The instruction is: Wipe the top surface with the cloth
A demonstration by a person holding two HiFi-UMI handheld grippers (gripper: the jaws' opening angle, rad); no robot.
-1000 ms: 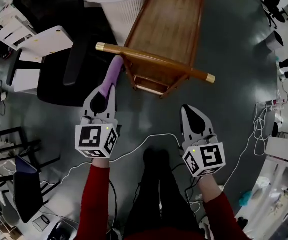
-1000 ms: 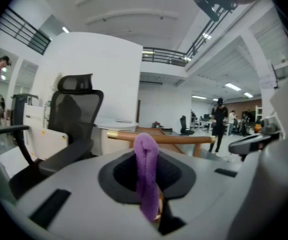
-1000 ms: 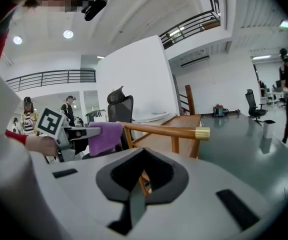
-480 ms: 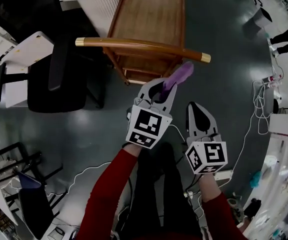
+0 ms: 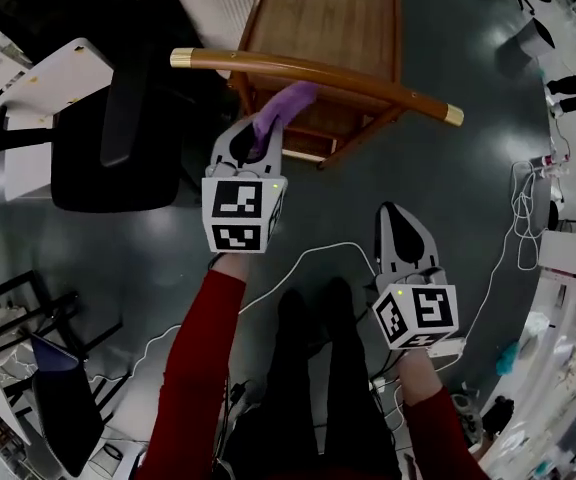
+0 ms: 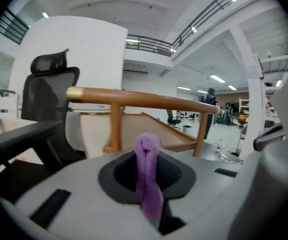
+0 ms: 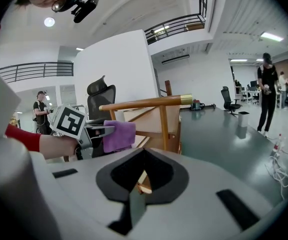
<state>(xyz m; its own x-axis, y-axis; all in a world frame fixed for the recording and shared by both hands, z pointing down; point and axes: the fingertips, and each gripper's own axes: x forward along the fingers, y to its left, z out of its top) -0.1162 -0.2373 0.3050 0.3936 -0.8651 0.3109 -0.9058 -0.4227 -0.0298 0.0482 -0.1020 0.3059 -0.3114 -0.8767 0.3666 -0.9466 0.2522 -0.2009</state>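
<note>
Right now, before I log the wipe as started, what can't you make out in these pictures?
- Whether the purple cloth touches the wooden rail: the head view looks steeply down, and the left gripper view gives no depth.
- The wooden top's far end: cut off by the head view's upper edge.
- How much cloth sits inside the left hand-held gripper: hidden by its jaws.

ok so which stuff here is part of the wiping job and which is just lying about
In the job: purple cloth, clamped in left gripper; brown wooden table top.
Just about: black office chair; shut, empty right gripper; distant person in black.
</note>
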